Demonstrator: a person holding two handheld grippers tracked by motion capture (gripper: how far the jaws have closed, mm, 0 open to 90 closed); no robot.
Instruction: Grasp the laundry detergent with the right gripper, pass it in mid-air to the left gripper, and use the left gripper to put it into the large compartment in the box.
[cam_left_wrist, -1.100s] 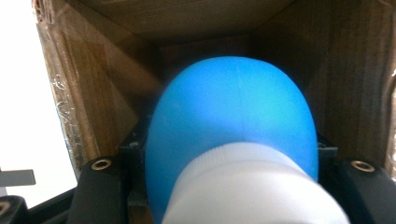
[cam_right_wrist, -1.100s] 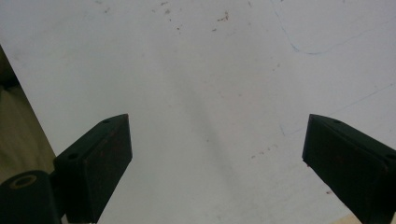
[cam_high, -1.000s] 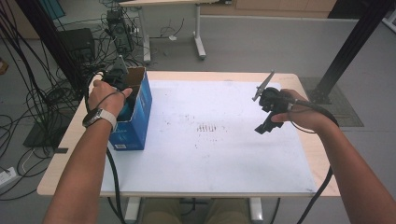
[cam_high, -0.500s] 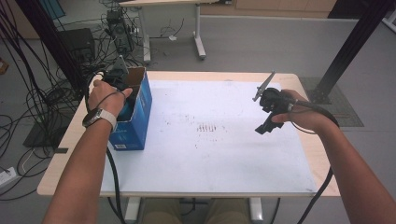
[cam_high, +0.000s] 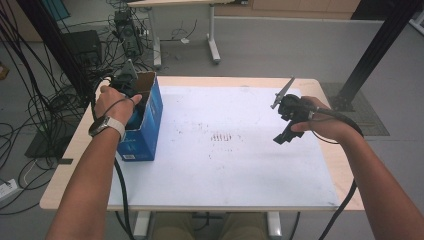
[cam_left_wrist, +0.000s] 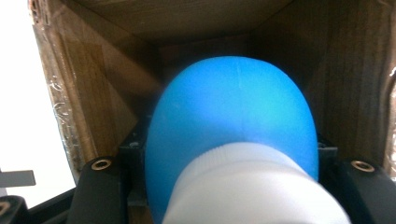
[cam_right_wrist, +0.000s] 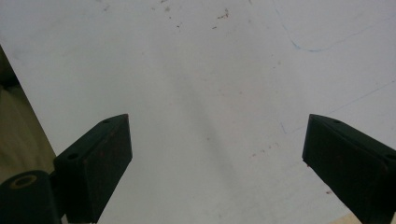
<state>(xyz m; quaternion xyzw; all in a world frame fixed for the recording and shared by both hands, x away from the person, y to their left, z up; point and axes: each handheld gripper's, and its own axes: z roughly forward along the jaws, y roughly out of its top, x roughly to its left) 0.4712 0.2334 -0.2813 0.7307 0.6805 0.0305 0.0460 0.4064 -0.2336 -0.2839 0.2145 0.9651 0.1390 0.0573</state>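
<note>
Blue bottle (cam_left_wrist: 233, 116) with a white cap (cam_left_wrist: 247, 186) sits inside the blue cardboard box (cam_high: 147, 127), bottom end pointing into the box's brown interior; the left gripper view shows this close up, with the bottle between the two black jaws, which are clamped on it near the cap end. High view shows little of the bottle, just the left gripper (cam_high: 127, 87) and left hand (cam_high: 114, 102) pushed into the open top of the box, which stands at the left edge of the worktop (cam_high: 225, 165). White sheet (cam_high: 240, 150) covers most of the worktop, faint reddish marks near its centre. Right gripper (cam_high: 283, 131) is held above the right side of the sheet, well apart from the box. Right gripper view (cam_right_wrist: 215, 154) shows its jaws wide apart, nothing between them, the stained white sheet below. Cables and another table stand on the floor beyond.
</note>
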